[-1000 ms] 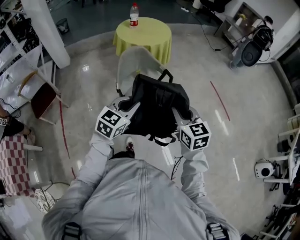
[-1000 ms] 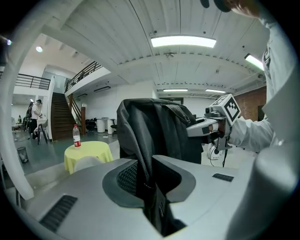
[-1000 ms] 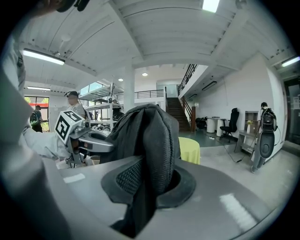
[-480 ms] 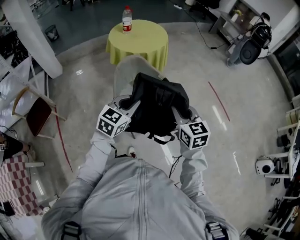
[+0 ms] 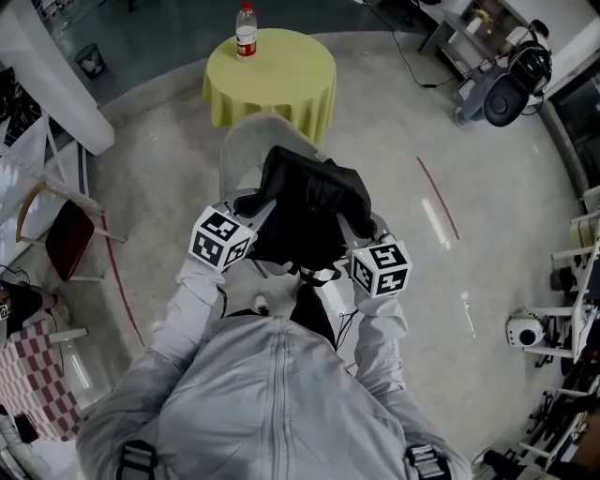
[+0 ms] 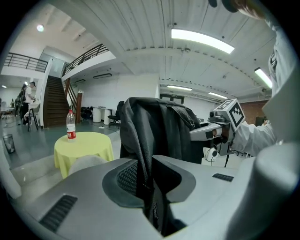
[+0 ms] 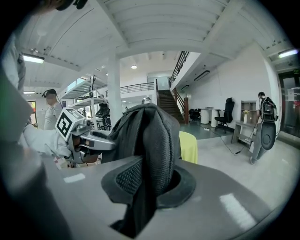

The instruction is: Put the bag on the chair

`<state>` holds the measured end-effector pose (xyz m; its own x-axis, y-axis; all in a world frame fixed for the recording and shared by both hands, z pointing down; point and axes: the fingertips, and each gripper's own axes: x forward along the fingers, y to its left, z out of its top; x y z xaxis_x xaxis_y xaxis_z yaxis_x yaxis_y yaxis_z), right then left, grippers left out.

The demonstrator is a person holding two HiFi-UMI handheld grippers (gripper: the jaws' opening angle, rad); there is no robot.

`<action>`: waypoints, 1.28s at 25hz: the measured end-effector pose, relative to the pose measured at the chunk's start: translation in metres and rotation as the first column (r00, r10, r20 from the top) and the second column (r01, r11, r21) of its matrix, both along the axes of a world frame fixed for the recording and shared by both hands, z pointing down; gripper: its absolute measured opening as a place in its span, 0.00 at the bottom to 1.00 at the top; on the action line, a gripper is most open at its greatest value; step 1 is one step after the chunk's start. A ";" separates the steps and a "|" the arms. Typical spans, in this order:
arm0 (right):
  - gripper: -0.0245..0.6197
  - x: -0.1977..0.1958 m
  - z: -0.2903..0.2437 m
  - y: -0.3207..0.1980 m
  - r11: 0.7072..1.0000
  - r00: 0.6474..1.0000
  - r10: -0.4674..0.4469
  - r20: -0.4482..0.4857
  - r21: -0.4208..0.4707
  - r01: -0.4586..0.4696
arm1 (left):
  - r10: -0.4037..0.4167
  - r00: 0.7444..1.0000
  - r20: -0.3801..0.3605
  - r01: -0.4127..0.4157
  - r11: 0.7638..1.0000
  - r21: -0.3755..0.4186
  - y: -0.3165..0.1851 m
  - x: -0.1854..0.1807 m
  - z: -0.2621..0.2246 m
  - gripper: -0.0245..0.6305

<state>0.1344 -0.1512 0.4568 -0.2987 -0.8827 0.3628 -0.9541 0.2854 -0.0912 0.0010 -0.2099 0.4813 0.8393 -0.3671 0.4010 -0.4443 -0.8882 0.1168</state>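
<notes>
A black backpack (image 5: pixel 309 211) hangs in the air between my two grippers, just in front of the person's chest. My left gripper (image 5: pixel 246 217) is shut on the bag's left side; its strap (image 6: pixel 145 154) is pinched between the jaws. My right gripper (image 5: pixel 364 236) is shut on the padded mesh strap (image 7: pixel 152 154) on the right side. The pale chair (image 5: pixel 251 145) stands right beyond and below the bag, its backrest toward the yellow table. The bag hides most of the chair's seat.
A round table with a yellow cloth (image 5: pixel 270 77) and a bottle (image 5: pixel 246 18) on it stands behind the chair. A wooden chair (image 5: pixel 58 234) is at the left, a white pillar (image 5: pixel 47 80) at far left, and equipment racks (image 5: pixel 572 309) at the right.
The person has stepped forward with the bag: chair and yellow table have slid nearer and slightly left in the head view. Both grips on the bag are unchanged.
</notes>
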 end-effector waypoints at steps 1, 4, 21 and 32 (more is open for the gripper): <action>0.14 0.003 0.006 -0.007 1.000 1.000 -0.004 0.003 -0.011 0.004 | -0.005 1.000 0.004 0.005 1.000 -0.022 -0.007 0.003 0.006 0.12; 0.14 0.013 0.025 -0.032 0.999 1.000 -0.021 0.009 -0.047 0.021 | -0.030 0.999 0.016 0.031 0.996 -0.082 -0.029 0.012 0.026 0.12; 0.14 0.060 0.152 -0.167 0.942 0.981 -0.168 0.099 -0.276 0.189 | -0.248 0.956 0.155 0.289 0.878 -0.382 -0.148 0.053 0.157 0.13; 0.14 0.085 0.222 -0.233 0.897 0.969 -0.224 0.105 -0.366 0.247 | -0.290 0.923 0.253 0.376 0.821 -0.429 -0.205 0.074 0.224 0.13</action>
